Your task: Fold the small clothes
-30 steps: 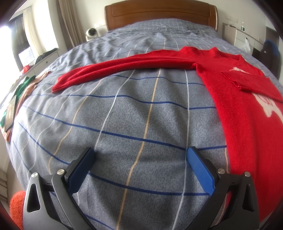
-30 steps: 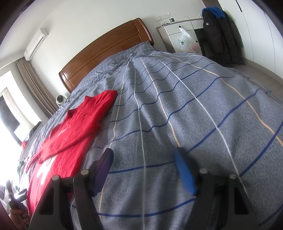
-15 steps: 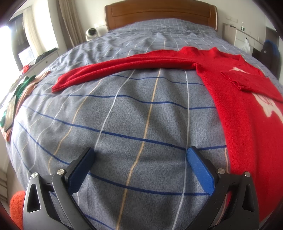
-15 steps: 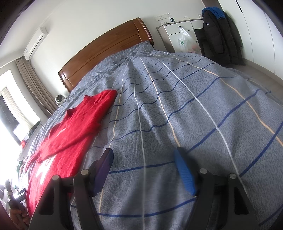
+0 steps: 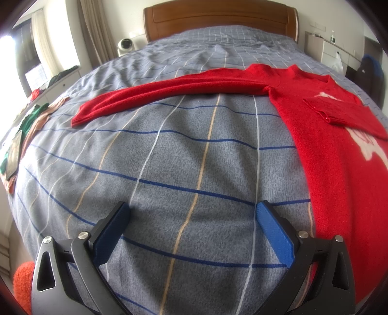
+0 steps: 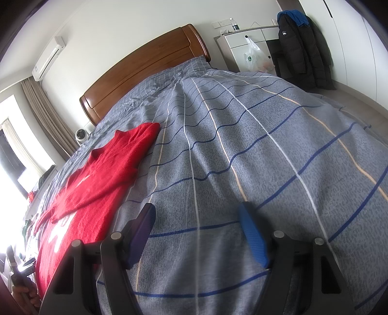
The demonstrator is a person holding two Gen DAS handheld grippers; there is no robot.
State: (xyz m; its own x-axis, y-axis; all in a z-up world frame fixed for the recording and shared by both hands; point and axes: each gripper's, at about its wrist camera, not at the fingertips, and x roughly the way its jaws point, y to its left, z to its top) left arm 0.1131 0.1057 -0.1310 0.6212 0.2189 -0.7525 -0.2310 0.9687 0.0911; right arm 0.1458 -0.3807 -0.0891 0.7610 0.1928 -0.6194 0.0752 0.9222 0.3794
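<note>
Lying flat on the bed, the red sweater is spread across the quilt. One long sleeve stretches far out to the left in the left wrist view. The other sleeve is already folded across the chest, over a white pattern.

The left gripper hovers above bare quilt with its jaws spread wide and nothing between them. From these jaws the sweater body lies to the right, with its side edge just beside the right blue pad. The stretched sleeve lies ahead, well apart, and its long axis runs crosswise to the direction of the jaws.

The right gripper also has its jaws spread and empty, above the quilt. In its view the sweater lies to the left, near the left pad.

I judge that the left hand is the nearer one to the stretched sleeve, so it should bring this sleeve over the body.

The sweater is a soft, fuzzy knit with ribbed cuffs, and it probably sags when lifted. The quilt is grey with thin blue, white and tan lines, a little wrinkled near the wooden headboard.
</note>
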